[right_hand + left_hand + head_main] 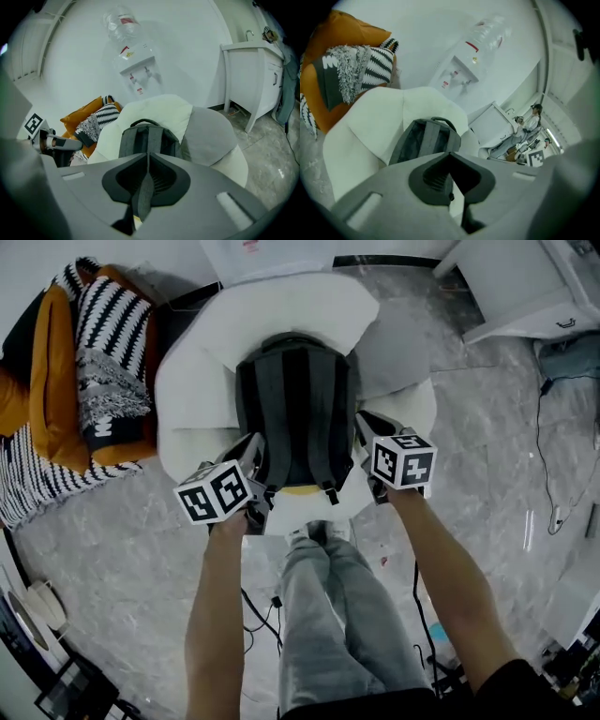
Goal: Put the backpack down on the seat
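Right gripper (147,158): pinching 1 grey strap (142,194) of the backpack. The strap hangs down between the 2 pads.
Left gripper (451,157): jaws pressed together. Whether a strap is caught between them cannot be told.
Backpack (295,409): just ahead of both grippers and between them in the head view. It stands upright on the seat. Its back panel and 2 shoulder straps face the grippers, its top handle is up, and it leans on the backrest.
Armchair (187,399): white, directly ahead, under and behind the backpack.
Grey cushion (208,136): ahead and to the right of the right gripper, touching the armchair.
Orange cushion (47,381): ahead and to the left of the left gripper, beside the armchair, with 1 striped blanket (112,343) on it.
Water dispenser (136,70): farthest ahead, at the wall behind the armchair.
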`<state>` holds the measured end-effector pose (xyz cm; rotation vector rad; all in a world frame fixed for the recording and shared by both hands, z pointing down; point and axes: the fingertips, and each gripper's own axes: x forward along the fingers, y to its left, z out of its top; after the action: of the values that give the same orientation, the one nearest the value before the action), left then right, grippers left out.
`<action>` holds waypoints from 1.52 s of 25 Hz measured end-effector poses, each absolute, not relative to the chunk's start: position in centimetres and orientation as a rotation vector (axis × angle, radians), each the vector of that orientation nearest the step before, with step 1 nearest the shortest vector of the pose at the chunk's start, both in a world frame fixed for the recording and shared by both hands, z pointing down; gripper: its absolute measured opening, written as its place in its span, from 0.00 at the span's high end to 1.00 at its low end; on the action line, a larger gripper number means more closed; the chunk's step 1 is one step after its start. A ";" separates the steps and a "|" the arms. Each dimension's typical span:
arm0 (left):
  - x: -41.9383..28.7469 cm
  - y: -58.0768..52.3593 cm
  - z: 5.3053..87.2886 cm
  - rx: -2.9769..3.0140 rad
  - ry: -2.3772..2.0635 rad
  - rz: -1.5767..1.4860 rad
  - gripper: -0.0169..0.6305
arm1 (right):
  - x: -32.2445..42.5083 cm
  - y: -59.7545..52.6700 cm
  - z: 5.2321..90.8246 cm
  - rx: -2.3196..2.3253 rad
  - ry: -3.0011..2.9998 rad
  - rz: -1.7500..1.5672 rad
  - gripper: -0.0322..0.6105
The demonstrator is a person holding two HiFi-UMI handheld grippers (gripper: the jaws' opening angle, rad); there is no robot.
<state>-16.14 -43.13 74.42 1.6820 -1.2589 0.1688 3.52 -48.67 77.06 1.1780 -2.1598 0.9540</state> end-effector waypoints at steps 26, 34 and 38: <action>-10.2 -32.7 44.8 1.862 -1.566 0.078 0.97 | 4.6 -40.9 44.1 1.222 -2.544 0.722 0.94; -10.1 -33.7 36.3 1.973 -1.725 -0.004 0.97 | 2.8 -41.0 33.7 1.230 -2.681 0.393 0.94; -9.1 -34.7 31.8 2.136 -1.741 0.030 0.97 | 2.3 -40.7 29.3 1.239 -2.749 0.216 0.94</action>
<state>-9.11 -34.68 31.76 2.1359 -1.7405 0.0302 2.29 -40.69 29.28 1.2392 -2.7486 0.2156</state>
